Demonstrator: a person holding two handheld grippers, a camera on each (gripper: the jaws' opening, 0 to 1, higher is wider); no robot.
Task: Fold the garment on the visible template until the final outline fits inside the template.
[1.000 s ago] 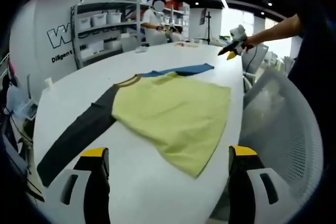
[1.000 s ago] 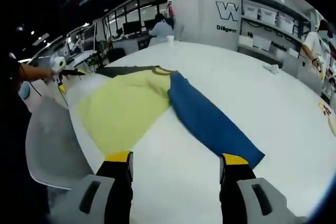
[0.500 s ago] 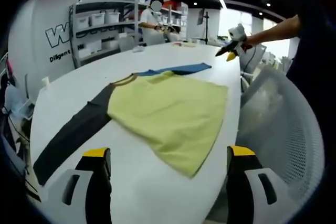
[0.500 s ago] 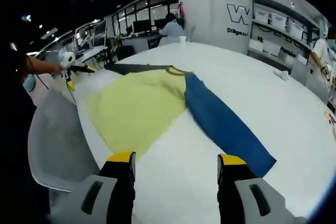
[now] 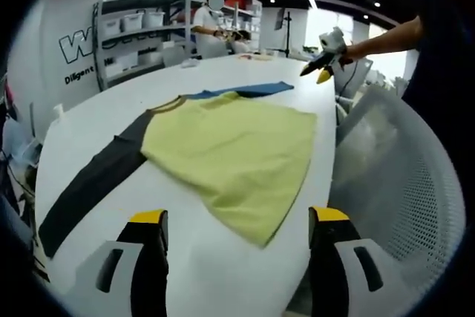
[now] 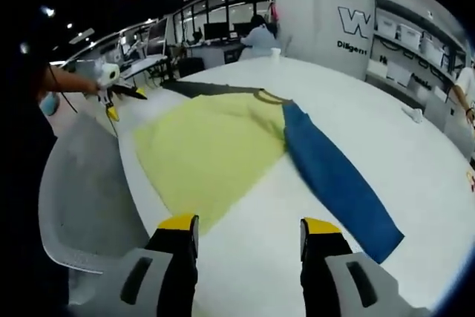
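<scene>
Left gripper view: a white table (image 5: pixel 223 272) is seen, with a shirt (image 5: pixel 230 146) spread flat at centre, yellow body, dark sleeve toward 8 o'clock, blue sleeve toward 1 o'clock. A mesh chair (image 5: pixel 386 176) sits at 3 o'clock. The left gripper (image 5: pixel 237 220) is held released, gripping nothing. Right gripper view: the right gripper (image 6: pixel 249 224) is likewise spread wide, empty, over bare tabletop.

Bare table (image 6: pixel 349 116) open beyond garment (image 6: pixel 215 146); mesh chair (image 5: pixel 393 176) crowds near table edge.
</scene>
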